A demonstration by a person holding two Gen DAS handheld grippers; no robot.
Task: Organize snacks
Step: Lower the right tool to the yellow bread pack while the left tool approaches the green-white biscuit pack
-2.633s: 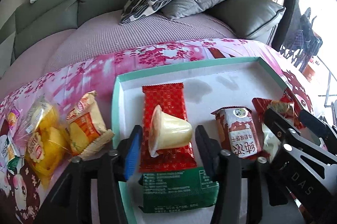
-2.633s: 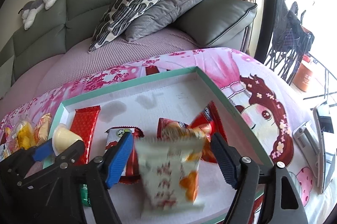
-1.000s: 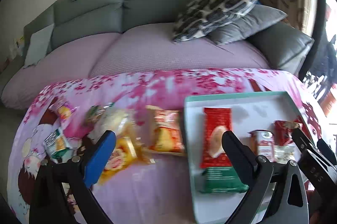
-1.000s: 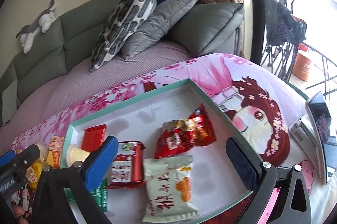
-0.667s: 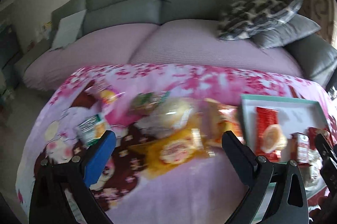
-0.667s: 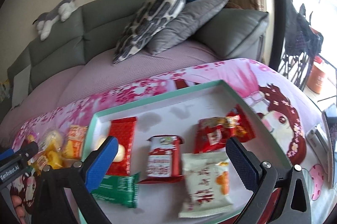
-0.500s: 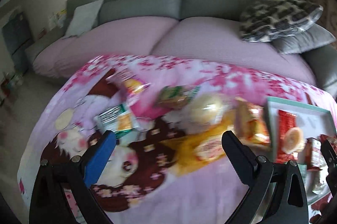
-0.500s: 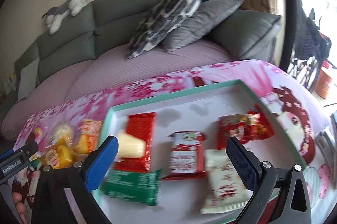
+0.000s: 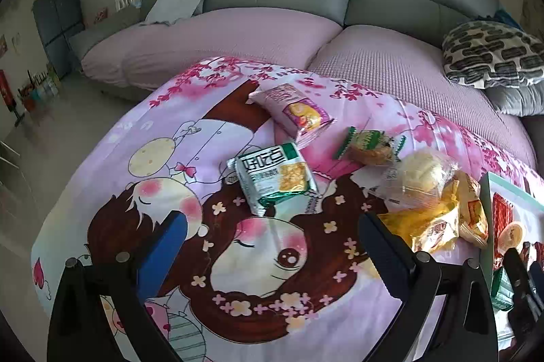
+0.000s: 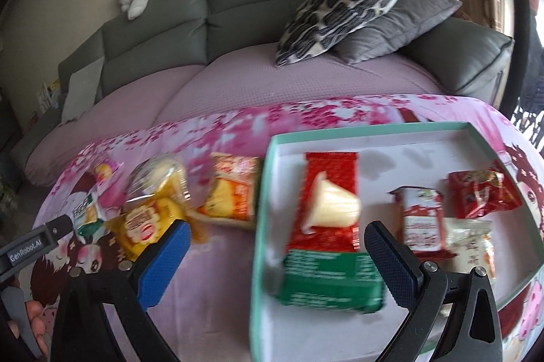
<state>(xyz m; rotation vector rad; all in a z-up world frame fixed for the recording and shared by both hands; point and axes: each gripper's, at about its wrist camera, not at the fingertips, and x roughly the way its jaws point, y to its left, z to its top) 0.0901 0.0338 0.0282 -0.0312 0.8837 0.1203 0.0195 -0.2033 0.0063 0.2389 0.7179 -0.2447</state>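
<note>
Hovering wide and empty, the left gripper (image 9: pixel 272 246) should drop straight over the green packet (image 9: pixel 275 176) on the cloth (image 9: pixel 112 171), right gripper (image 10: pixel 275 255) gaping idle above the tray (image 10: pixel 265 178).

From here my left claw (image 9: pixel 272 246) looks like matt black plastic with a textured blue rubbery pad (image 9: pixel 163 251) and small shiny metal screws. The bench cloth (image 9: pixel 142 158) is soft printed fabric, matt. The green-white packet (image 9: pixel 272 176) is glossy crinkled foil; the bun wrapper (image 9: pixel 420 178) is clear, shiny film. The tray (image 10: pixel 268 178) looks like smooth matt card, and the red wrapper (image 10: pixel 328 170) in it glints.
</note>
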